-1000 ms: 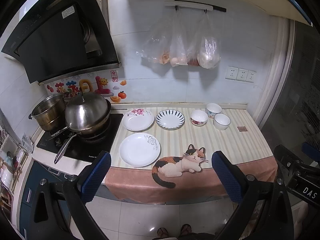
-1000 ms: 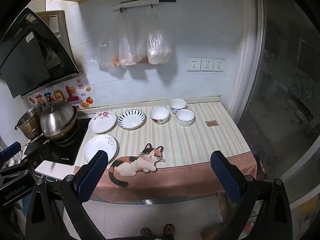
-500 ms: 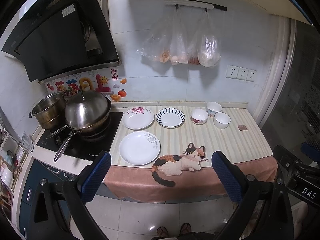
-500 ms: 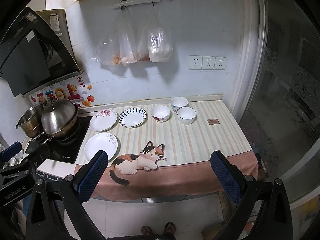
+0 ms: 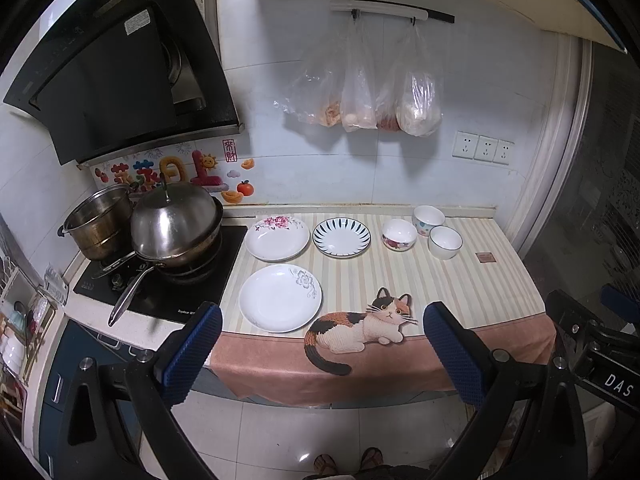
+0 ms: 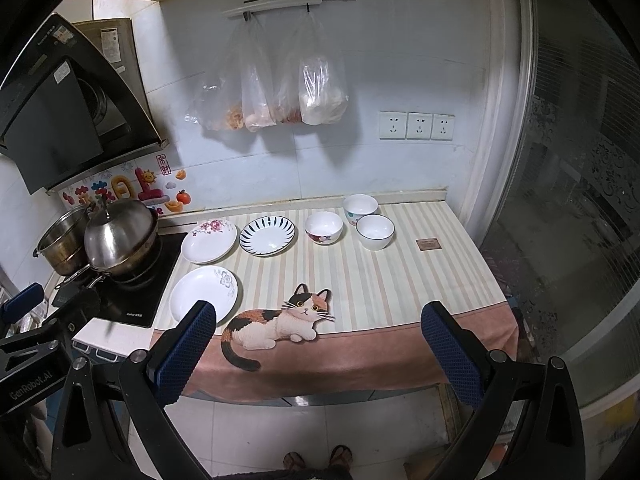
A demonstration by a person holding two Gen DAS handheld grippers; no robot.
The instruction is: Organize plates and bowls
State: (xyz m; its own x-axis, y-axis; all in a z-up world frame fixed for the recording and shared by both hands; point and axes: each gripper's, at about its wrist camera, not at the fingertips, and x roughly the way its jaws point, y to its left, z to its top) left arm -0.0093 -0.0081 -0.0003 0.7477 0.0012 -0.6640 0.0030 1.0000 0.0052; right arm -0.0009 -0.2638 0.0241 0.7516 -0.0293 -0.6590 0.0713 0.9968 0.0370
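Observation:
Three plates lie on the striped counter cloth (image 5: 460,280): a white plate with a grey flower (image 5: 280,298) at the front left, a pink-flowered plate (image 5: 277,238) behind it, and a blue-striped plate (image 5: 341,237) to its right. Three bowls stand at the back right: a floral bowl (image 5: 399,234), a patterned bowl (image 5: 428,219) and a dark-rimmed white bowl (image 5: 445,242). The same dishes show in the right wrist view, with the grey-flower plate (image 6: 204,294) and the dark-rimmed bowl (image 6: 375,232). My left gripper (image 5: 322,354) and right gripper (image 6: 316,354) are both open, empty, and held back from the counter's front edge.
A lidded steel pan (image 5: 176,224) and a steel pot (image 5: 98,220) sit on the black hob (image 5: 160,284) at the left, pan handle pointing forward. A range hood (image 5: 120,80) hangs above. Plastic bags (image 5: 360,92) hang on the wall. A small brown square (image 5: 485,257) lies at the right.
Both views have drifted slightly closer to the counter. The dishes have not moved and both grippers stay open.

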